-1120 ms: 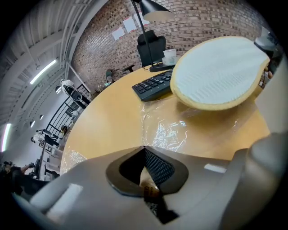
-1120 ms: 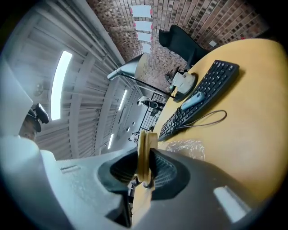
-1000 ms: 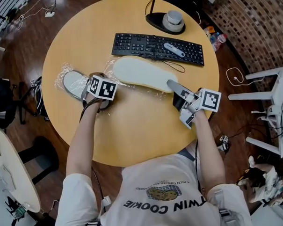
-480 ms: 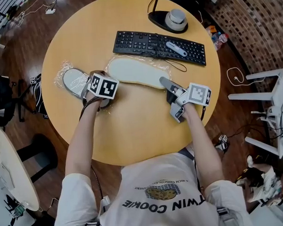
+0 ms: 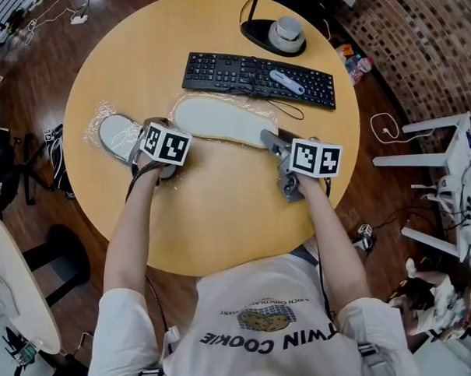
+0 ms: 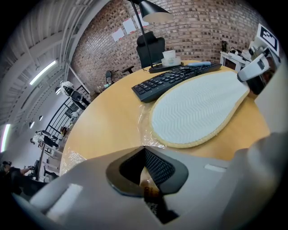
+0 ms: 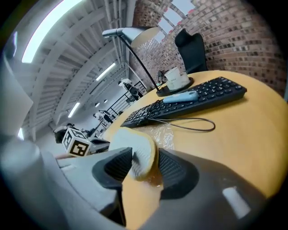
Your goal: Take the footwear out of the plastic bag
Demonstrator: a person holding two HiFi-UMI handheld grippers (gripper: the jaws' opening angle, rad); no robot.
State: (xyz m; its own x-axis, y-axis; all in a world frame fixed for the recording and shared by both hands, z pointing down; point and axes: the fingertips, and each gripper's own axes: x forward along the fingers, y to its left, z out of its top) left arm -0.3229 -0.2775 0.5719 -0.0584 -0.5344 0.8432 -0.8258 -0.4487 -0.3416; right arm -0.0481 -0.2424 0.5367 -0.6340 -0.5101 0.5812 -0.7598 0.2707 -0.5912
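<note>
Right gripper [image 5: 272,140] shifted, jaws just spreading round slipper [image 5: 217,118] — left gripper [image 6: 144,152] clamped, catch unseen

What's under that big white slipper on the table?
Clear crinkled plastic shows around the slipper, lying on the table. How far it runs beneath is hidden by the slipper itself.

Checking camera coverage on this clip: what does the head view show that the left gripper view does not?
Only the head view: the second slipper at the table's left, and the person's arms. Only the left gripper view: the left tool with jaws shut on the plastic bag, the lamp shade and ceiling lights. Both: the keyboard, the sole-up slipper, and the right tool, whose jaws have just been opening, that slipper's end between them.
</note>
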